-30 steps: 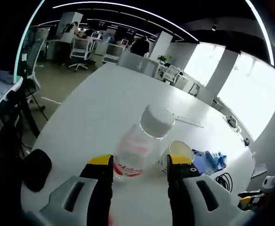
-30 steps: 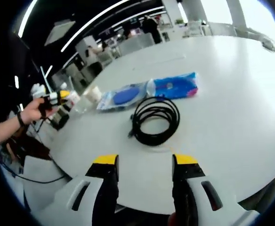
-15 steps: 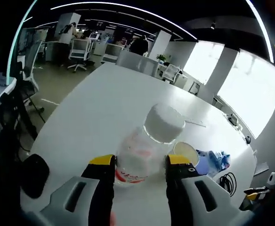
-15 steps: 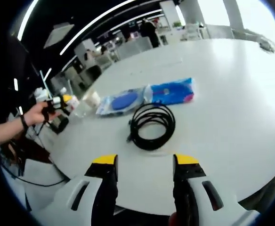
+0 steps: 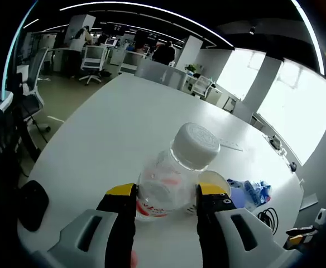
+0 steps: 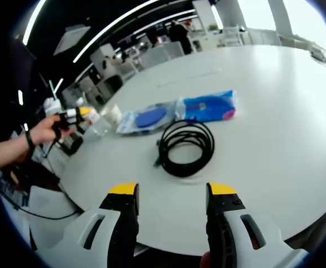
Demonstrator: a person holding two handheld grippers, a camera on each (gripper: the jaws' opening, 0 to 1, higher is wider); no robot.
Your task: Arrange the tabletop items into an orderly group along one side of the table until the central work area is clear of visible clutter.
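Bottle [image 5: 171,178] of clear plastic, with a white cap and a red-and-white label, stands between the two yellow-tipped jaws of the left gripper [image 5: 167,190]. The jaws are close on both sides of it and seem to pinch its lower body (the contact itself is hard to see through the clear plastic). It is at the near edge of the white table [image 5: 124,123] and leans a little toward the right in the left gripper view. Just behind the right jaw is a paper cup [image 5: 212,180], and beyond it lie the blue packets [image 5: 252,191] and a coil of black cable [image 5: 268,215]. A dark flat object [image 5: 32,204] lies near the left edge of the table.

In the right gripper view, the right gripper [image 6: 173,190] hangs above the table edge with its jaws spread and nothing between them. Ahead of it lies the black cable [image 6: 185,148], and just behind that a round blue packet [image 6: 146,118] and a blue-and-pink packet [image 6: 207,106], side by side. Far to the left, a hand [image 6: 43,132] holds the other gripper next to the bottle [image 6: 99,124] and the cup [image 6: 114,113].
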